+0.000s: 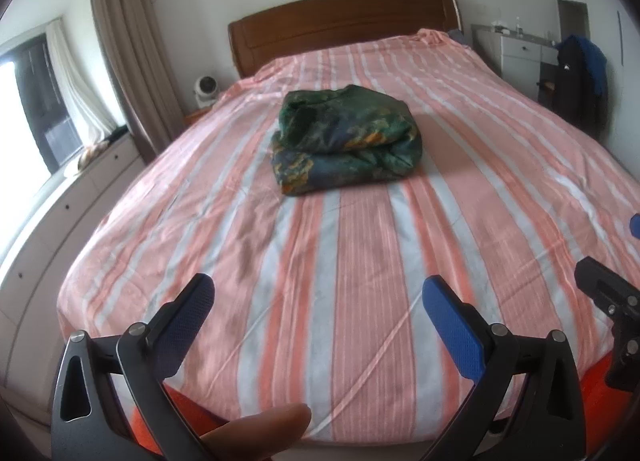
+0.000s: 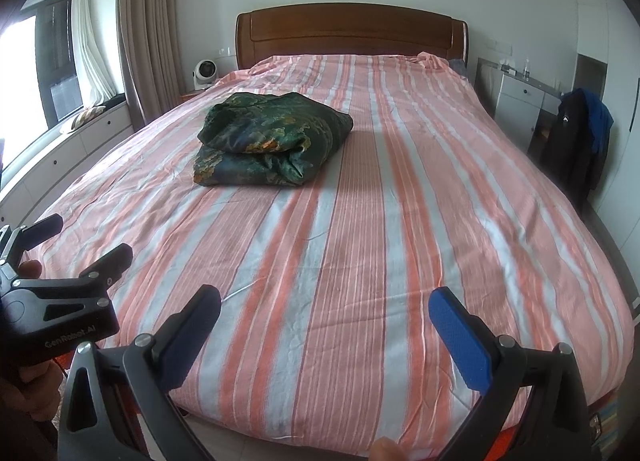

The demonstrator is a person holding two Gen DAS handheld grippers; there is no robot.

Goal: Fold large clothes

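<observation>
Both grippers are hovering off the foot edge of the bed (image 1: pixel 360 301), fingers pointing toward the headboard (image 1: pixel 344 25).

Left gripper (image 1: pixel 318 297): jaws are standing wide apart, nothing between the blue pads (image 1: pixel 452 325), only striped sheet showing through the gap. A thumb tip (image 1: pixel 260 433) is poking into the bottom of the left wrist view.

Right gripper (image 2: pixel 324 309): same, jaws spread wide, gripping nothing. Its pads are sitting over the foot edge, not touching fabric as far as I can tell.

Each gripper is showing in the other's view: the left one is sitting at the left edge of the right wrist view, the right one is clipping the right edge of the left wrist view.

Garment (image 1: pixel 346 139): a dark green patterned piece with orange patches, lying as a folded, stacked bundle on the pink-and-white striped sheet (image 2: pixel 360 241). It is sitting around the middle of the bed, nearer the left edge in the right wrist view, well apart from both grippers and short of the headboard. The upper layer is resting on the lower one, edges rumpled, not square.

Around the bed: a small white fan (image 2: pixel 205 72) is standing by the head-end left corner, beige curtain (image 2: pixel 148 21) and window (image 2: pixel 52 61) running along the left side, a white cabinet (image 2: pixel 520 101) and dark clothes hanging on a chair (image 2: pixel 576 133) off the right edge.
</observation>
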